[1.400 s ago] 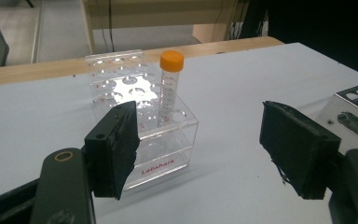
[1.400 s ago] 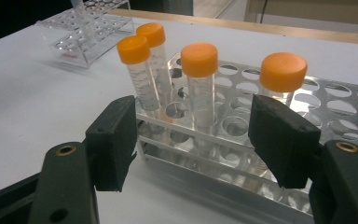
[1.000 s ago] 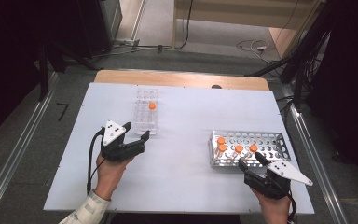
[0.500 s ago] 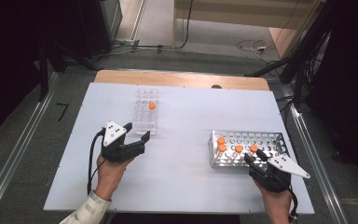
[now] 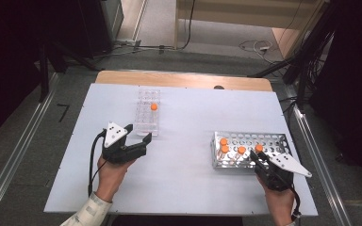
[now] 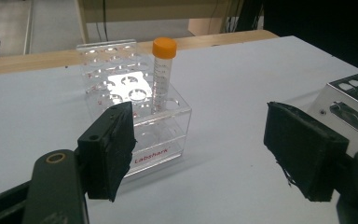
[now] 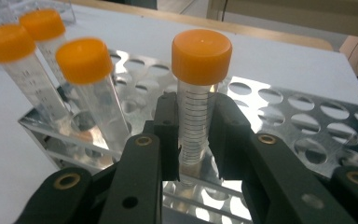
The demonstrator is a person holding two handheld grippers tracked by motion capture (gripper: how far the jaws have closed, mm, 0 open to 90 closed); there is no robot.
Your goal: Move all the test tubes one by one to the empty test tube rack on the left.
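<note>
My right gripper [image 5: 257, 157] is at the near right corner of the metal rack [image 5: 273, 141]. Its jaws have just been closing and are now shut on an orange-capped tube [image 7: 200, 56] that stands upright in the rack [image 7: 307, 116]. Three more capped tubes [image 7: 84, 60] stand to its left. My left gripper [image 5: 138, 133] rests on the table, open, its jaws having just widened slightly with nothing between them [image 6: 200, 140]. Just beyond it stands a clear plastic rack [image 6: 121, 84] with one orange-capped tube [image 6: 161, 79].
The white table top [image 5: 188, 188] lies bare between the two racks. Its far edge is a wooden strip [image 5: 179, 79]. Metal rails run along the floor on both sides, and cables lie on the floor beyond.
My right gripper has edged forward to the metal rack and its jaws have closed around the near right tube. The left hand has stayed where it was.
</note>
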